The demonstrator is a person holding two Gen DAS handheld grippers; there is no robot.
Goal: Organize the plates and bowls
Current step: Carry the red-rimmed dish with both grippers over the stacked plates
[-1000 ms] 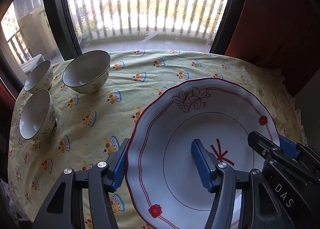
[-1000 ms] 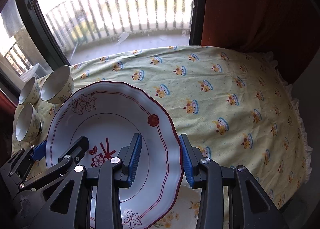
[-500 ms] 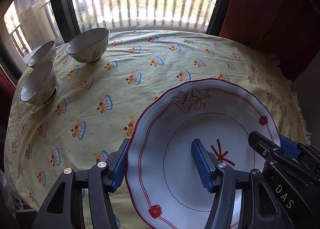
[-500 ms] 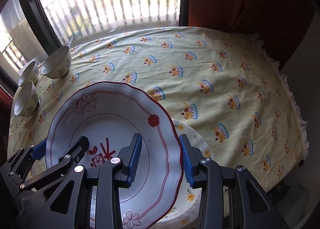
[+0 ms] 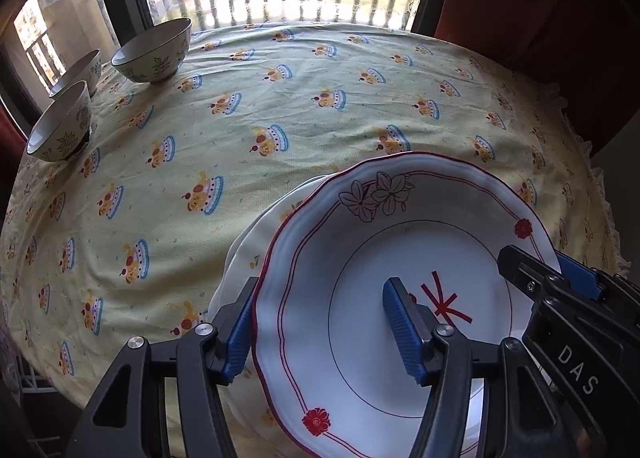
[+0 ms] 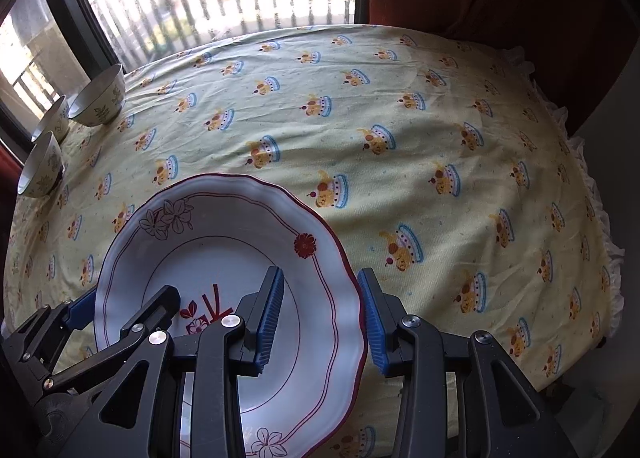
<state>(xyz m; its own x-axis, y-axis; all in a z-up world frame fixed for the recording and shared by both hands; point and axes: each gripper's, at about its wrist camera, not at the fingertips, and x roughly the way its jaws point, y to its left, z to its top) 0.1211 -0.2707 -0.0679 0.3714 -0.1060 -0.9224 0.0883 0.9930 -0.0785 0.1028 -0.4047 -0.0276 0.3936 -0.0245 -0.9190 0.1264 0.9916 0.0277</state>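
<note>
Left wrist view shows the red-rimmed plate filling the lower right: a white, deep dish with a wavy edge, a thin double red line around the border, outlined flowers at the far side, small red blossoms on the rim and a red spray at the centre. The left gripper pinches its left rim, one blue pad under the edge and one inside the well. The right gripper clamps the opposite rim the same way, its jaws pressed on the edge. The dish sits low over a cream plate whose rim peeks out beneath it on the yellow tablecloth; contact between them cannot be judged. Three bowls stand well apart at the far left corner, near the window.
</note>
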